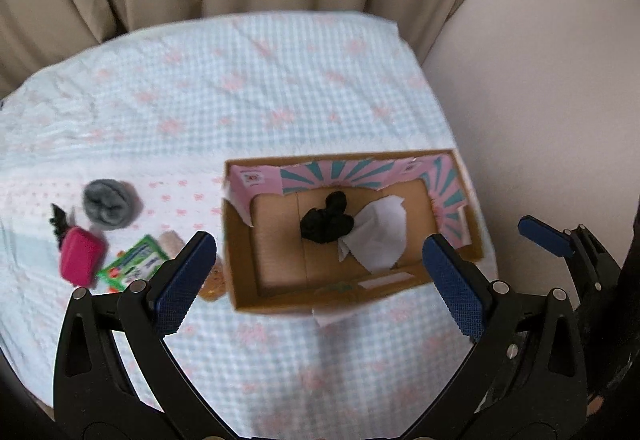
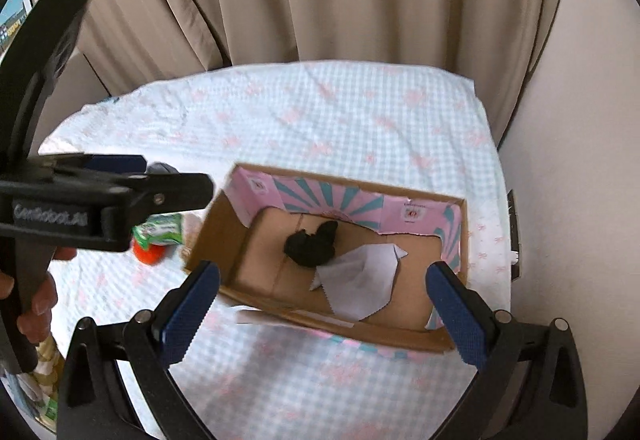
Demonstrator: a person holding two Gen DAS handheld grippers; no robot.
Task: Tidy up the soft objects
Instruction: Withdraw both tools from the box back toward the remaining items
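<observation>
a black soft bundle (image 1: 328, 220) and a white cloth (image 1: 376, 236) lie touching inside the cardboard box (image 1: 240, 240) on the checked bedspread (image 1: 240, 87). left of the box sit a grey roll (image 1: 106, 205), a pink item (image 1: 80, 258) and what looks like a green packet (image 1: 134, 266). both the left gripper (image 1: 320, 280) and the right gripper (image 2: 322, 312) hover spread wide, empty.
</observation>
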